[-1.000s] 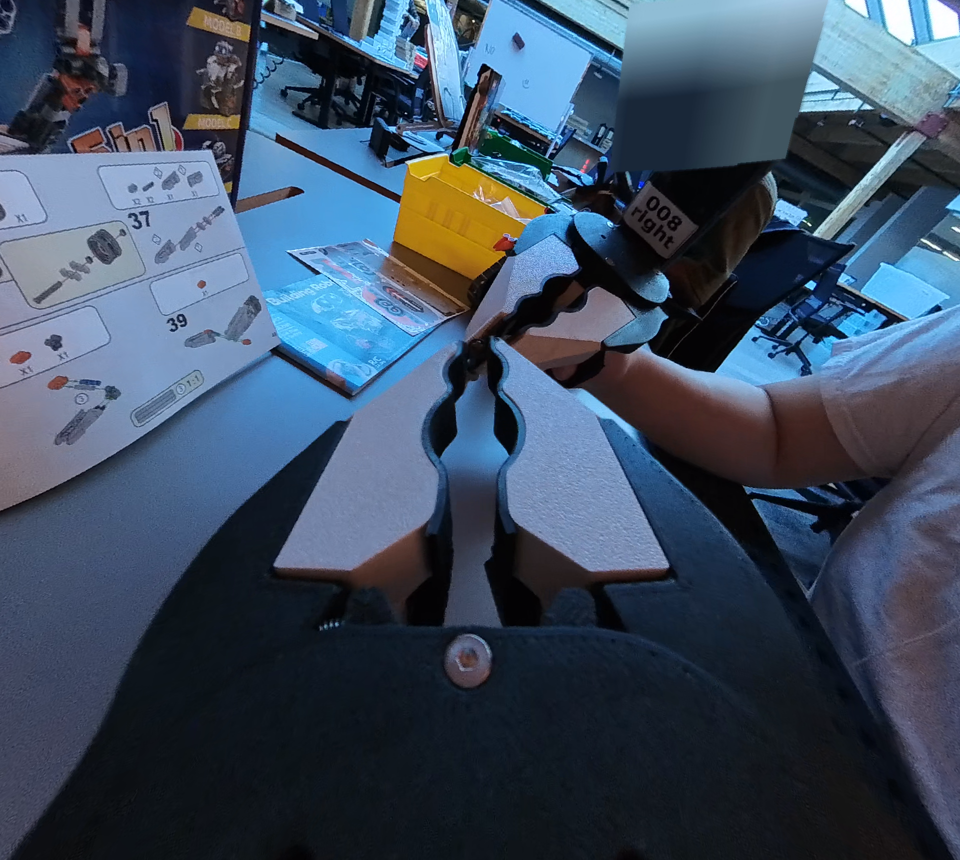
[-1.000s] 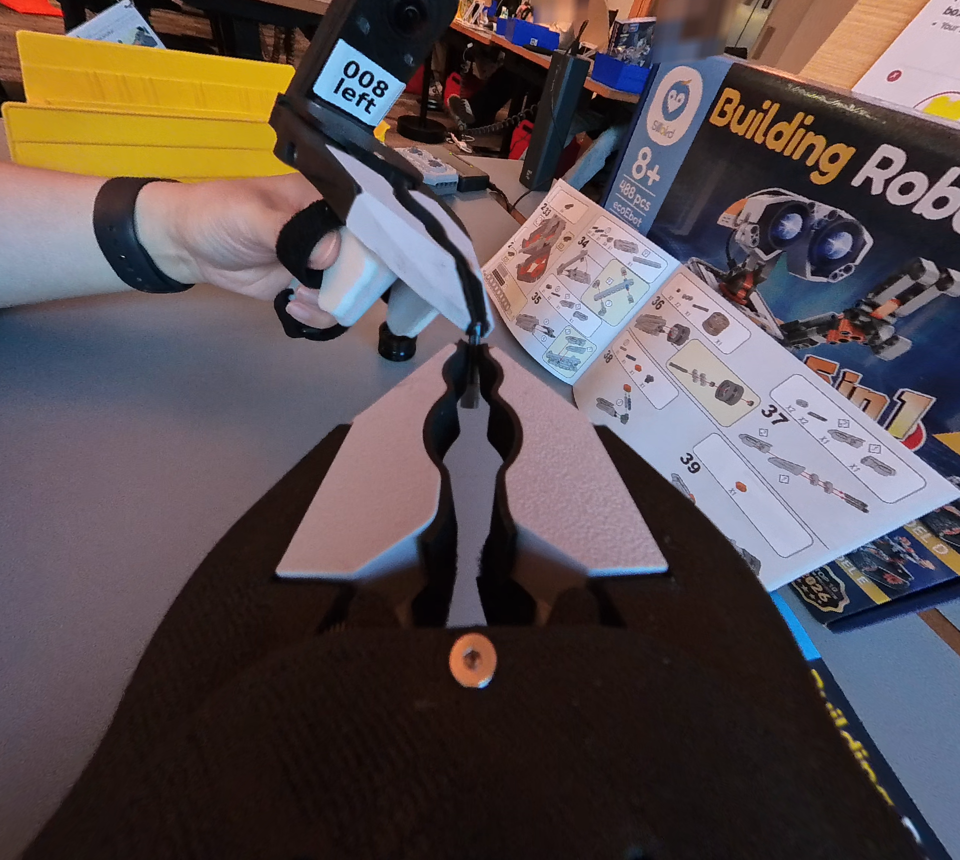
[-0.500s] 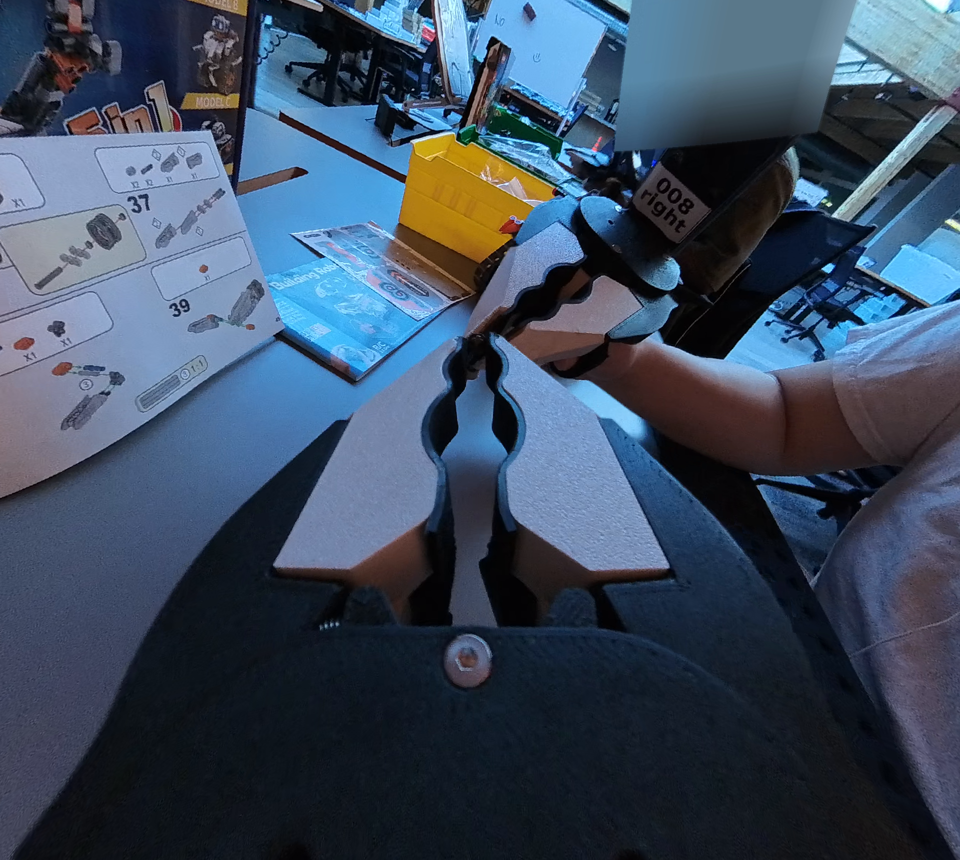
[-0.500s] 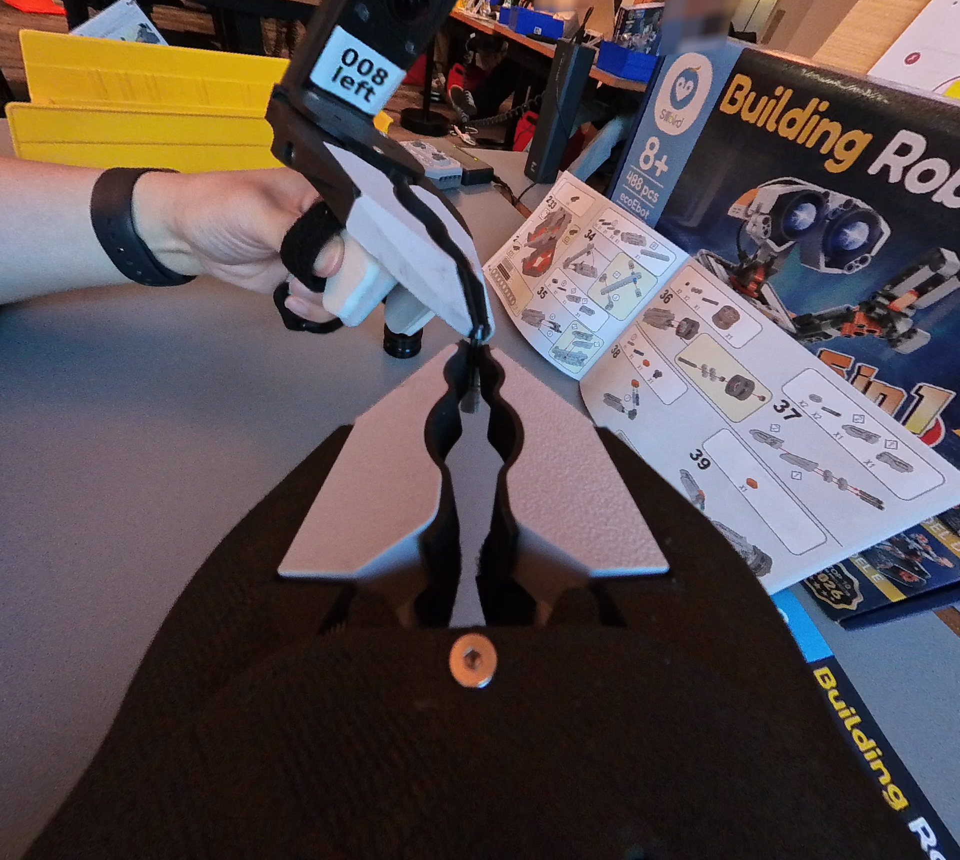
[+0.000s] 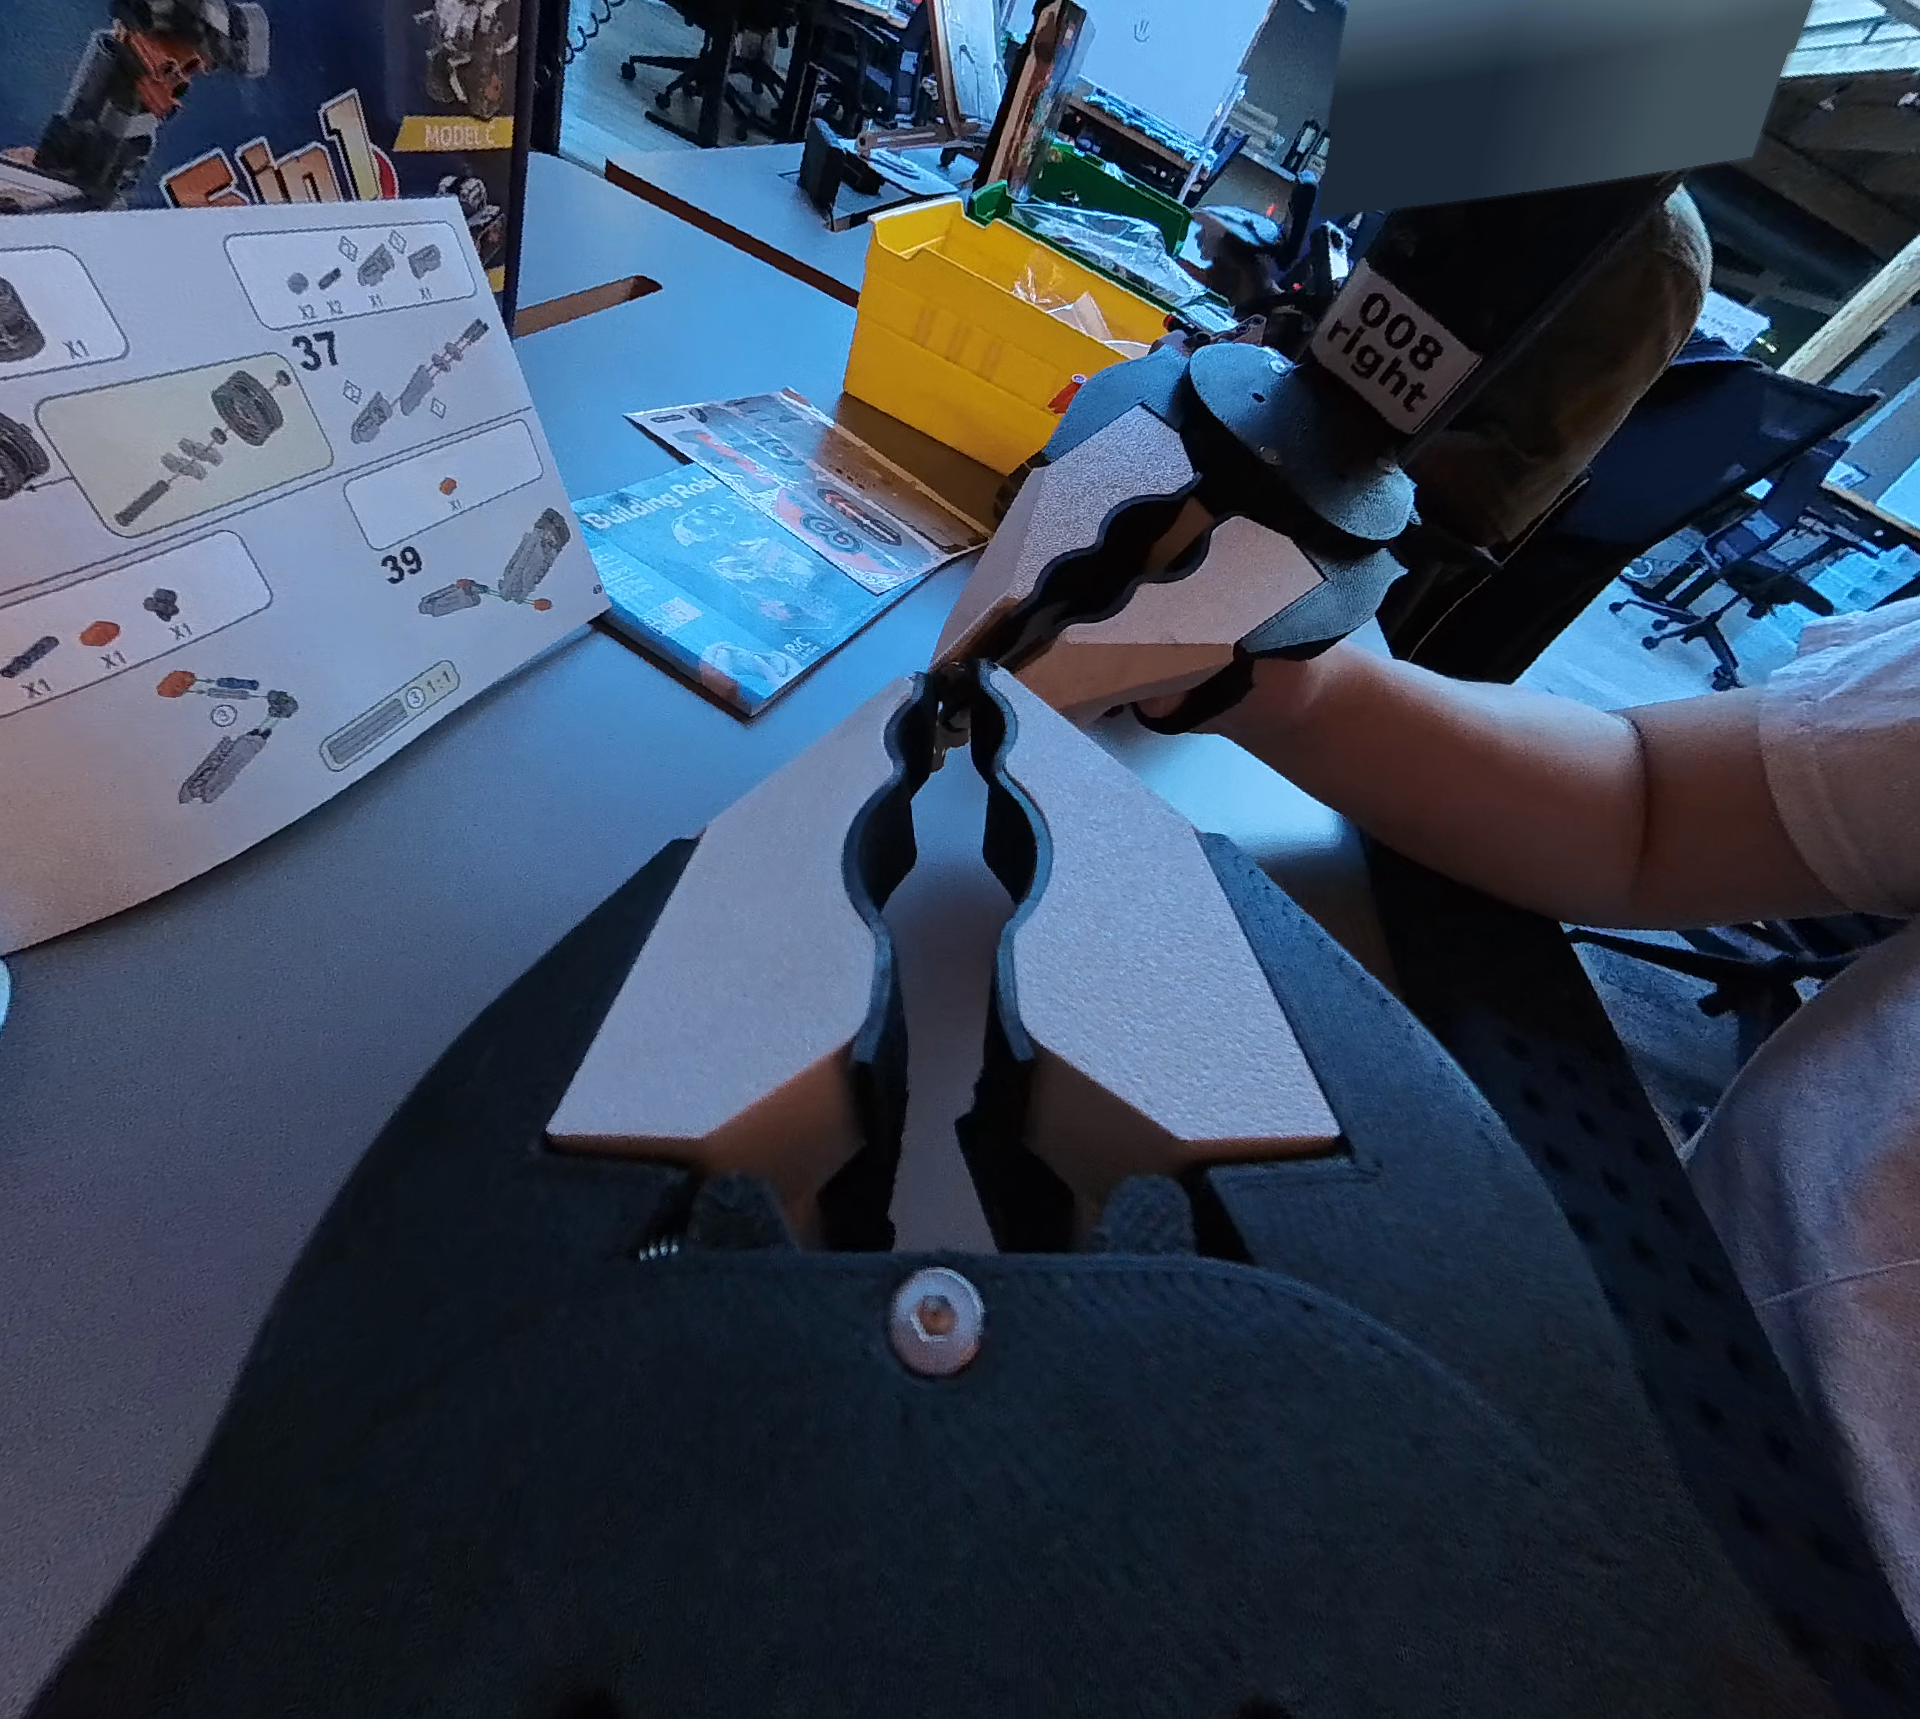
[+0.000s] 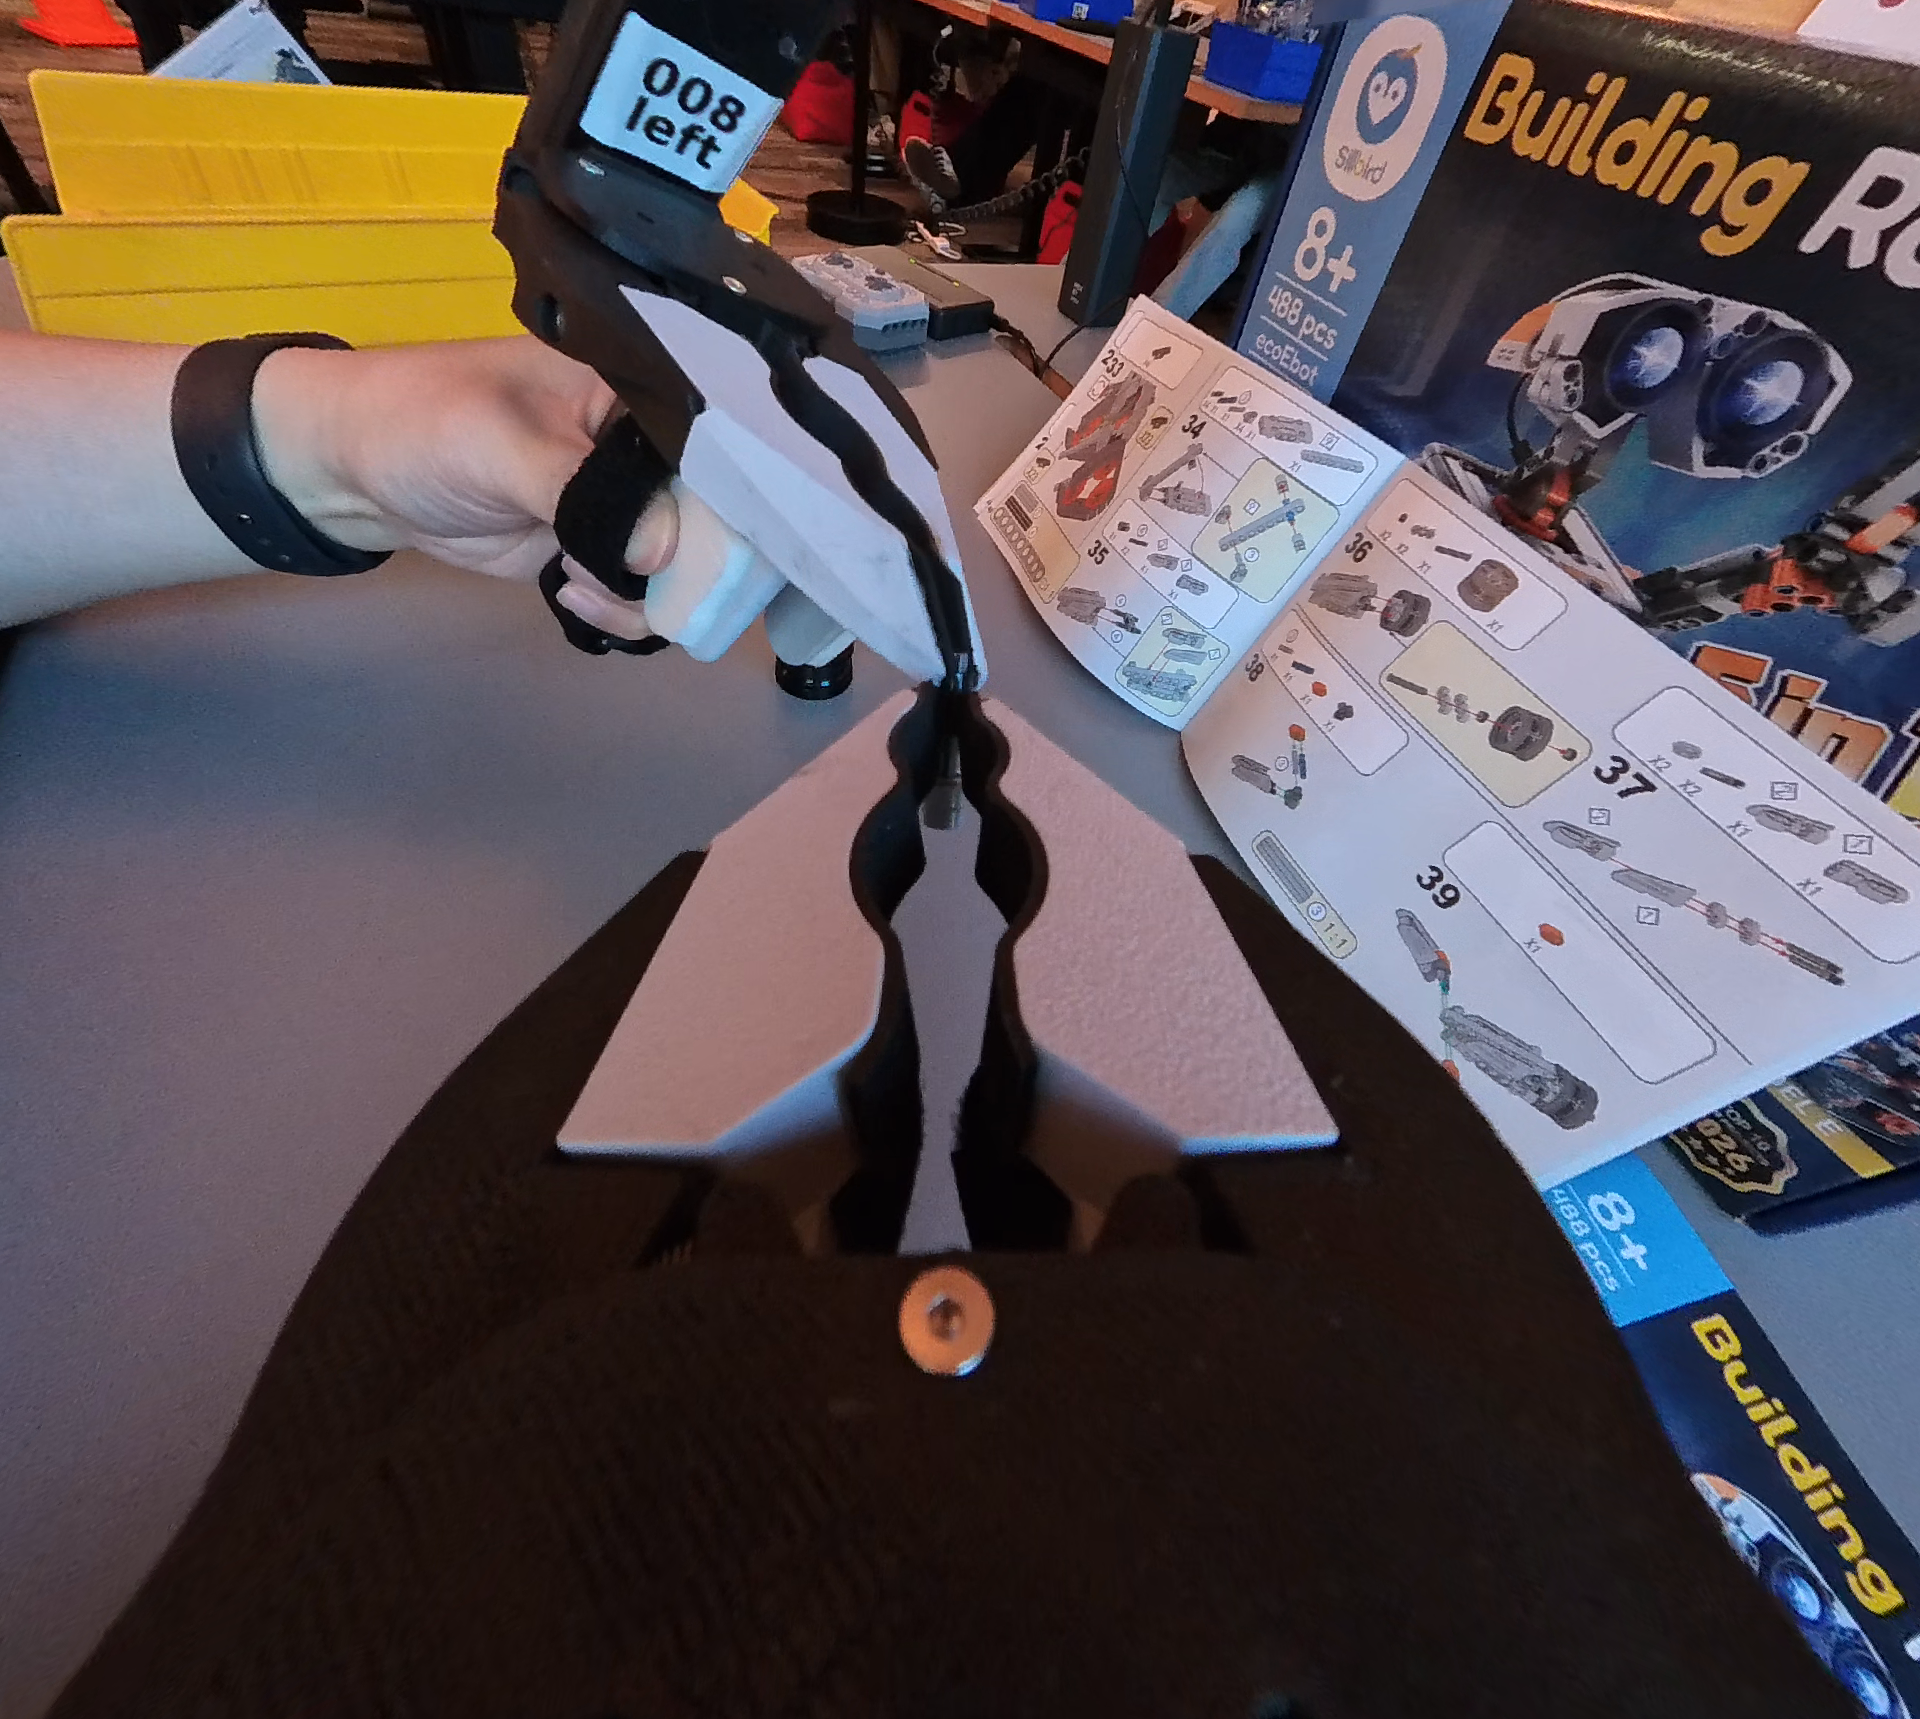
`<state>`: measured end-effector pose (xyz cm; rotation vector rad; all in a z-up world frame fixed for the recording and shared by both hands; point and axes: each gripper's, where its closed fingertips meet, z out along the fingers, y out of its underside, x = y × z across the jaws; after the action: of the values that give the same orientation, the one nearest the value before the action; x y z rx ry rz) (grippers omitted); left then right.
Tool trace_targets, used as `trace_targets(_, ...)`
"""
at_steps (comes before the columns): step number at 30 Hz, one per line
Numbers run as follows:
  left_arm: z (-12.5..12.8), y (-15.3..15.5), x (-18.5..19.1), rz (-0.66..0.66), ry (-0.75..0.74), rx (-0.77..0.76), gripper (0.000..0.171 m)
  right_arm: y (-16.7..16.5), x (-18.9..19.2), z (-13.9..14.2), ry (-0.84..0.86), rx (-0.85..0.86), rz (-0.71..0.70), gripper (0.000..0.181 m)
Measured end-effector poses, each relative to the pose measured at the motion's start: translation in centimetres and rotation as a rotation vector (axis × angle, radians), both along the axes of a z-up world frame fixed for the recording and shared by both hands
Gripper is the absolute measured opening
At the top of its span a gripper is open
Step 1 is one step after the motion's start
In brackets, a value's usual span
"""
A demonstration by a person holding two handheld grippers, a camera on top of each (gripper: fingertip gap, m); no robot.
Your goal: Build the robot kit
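The left tool (image 6: pixel 961 682) and the right tool (image 6: pixel 940 734) meet tip to tip above the grey surface (image 6: pixel 312 838); both are squeezed together on one small grey piece (image 6: pixel 943 796); one open paper booklet (image 6: pixel 1455 734) leans on one big box (image 6: pixel 1662 319) to the right; one yellow bin (image 5: pixel 966 329) sits behind; nothing blocks the tools.

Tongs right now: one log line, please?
left tongs: shut on small grey part | right tongs: shut on same part | tips meeting above grey table
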<state>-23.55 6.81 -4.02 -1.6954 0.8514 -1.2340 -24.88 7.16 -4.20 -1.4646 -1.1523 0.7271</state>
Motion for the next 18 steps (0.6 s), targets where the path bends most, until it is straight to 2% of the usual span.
trace_targets(4, 0.3, 0.1, 0.1, 0.004, -0.042, -0.018, 0.005, 0.0, 0.1, 0.4, 0.033, -0.006, 0.001, 0.001)
trace_targets(7, 2.5, -0.4, -0.3, -0.047, -0.193, -0.042, 0.004, -0.4, -0.1, 2.5, 0.165, -0.070, 0.043, 0.001)
trace_targets(8, 2.7, -0.3, -0.5, -0.050, -0.218, -0.056, 0.012, -0.2, 0.0, 2.8, 0.197, -0.075, 0.032, 0.001)
trace_targets(9, 2.8, -0.2, -0.7, -0.049, -0.245, -0.067, 0.021, -0.2, 0.2, 3.0, 0.226, -0.103, 0.033, 0.001)
trace_targets(12, 2.8, -0.1, -0.5, -0.048, -0.269, -0.078, 0.028, 0.2, 0.5, 3.6, 0.352, -0.255, 0.057, 0.001)
trace_targets(15, 2.3, -0.5, 0.4, -0.057, -0.236, -0.074, 0.031, 0.4, 0.8, 4.2, 0.471, -0.373, 0.084, 0.001)
trace_targets(18, 2.9, -0.5, 0.8, -0.050, -0.306, -0.096, 0.028, 0.1, 0.7, 4.8, 0.573, -0.479, 0.137, 0.001)
